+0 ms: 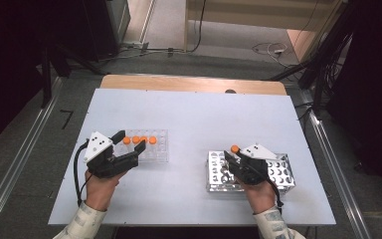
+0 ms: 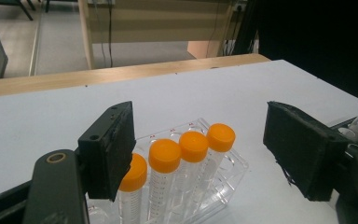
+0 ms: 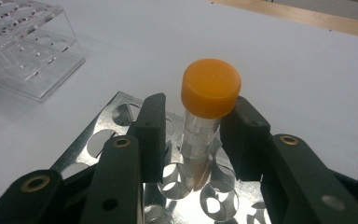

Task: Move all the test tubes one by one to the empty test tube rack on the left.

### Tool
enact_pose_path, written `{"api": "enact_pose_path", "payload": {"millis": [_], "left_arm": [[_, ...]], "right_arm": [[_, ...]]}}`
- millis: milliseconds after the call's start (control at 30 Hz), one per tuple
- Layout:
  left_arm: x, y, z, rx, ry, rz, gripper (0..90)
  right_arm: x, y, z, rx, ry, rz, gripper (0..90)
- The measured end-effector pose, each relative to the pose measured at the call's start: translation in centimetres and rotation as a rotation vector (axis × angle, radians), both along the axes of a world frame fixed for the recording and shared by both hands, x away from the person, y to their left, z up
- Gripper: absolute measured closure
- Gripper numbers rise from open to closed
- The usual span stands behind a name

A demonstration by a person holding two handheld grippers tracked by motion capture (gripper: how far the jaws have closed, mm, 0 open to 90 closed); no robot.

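A clear plastic rack on the table's left holds a row of several orange-capped tubes. My left gripper hangs open just in front of that row, one jaw on each side of it, touching none. On the right, a metal rack holds one orange-capped tube upright in a hole. My right gripper reaches over it with the tube between its jaws. The right pad is at the cap's edge and a gap remains beside the left pad.
The white table has a wooden strip along its far edge. In the right gripper view the clear rack lies off to the upper left. Cables and dark stands sit on the floor beyond the table.
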State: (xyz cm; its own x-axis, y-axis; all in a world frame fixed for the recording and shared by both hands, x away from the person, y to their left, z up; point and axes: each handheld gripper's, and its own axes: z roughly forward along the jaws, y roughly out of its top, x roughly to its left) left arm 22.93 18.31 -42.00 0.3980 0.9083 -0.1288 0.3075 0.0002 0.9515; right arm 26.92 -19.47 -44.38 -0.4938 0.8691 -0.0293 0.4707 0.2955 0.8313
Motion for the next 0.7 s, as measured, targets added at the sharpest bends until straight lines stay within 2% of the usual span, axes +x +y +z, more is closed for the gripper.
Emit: {"api": "enact_pose_path", "payload": {"millis": [333,533,700], "left_arm": [[0.01,-0.10,-0.07,-0.003,0.001,0.000,24.7],[0.00,-0.12,-0.05,-0.004,0.000,0.000,24.7],[-0.03,-0.10,-0.01,-0.005,-0.002,-0.001,24.7]], "right_arm": [[0.36,0.28,-0.33,-0.014,0.026,-0.013,68.2],[0.34,0.22,-0.26,-0.015,0.021,-0.017,71.3],[0.21,-0.06,0.45,0.005,0.009,-0.016,71.5]]}}
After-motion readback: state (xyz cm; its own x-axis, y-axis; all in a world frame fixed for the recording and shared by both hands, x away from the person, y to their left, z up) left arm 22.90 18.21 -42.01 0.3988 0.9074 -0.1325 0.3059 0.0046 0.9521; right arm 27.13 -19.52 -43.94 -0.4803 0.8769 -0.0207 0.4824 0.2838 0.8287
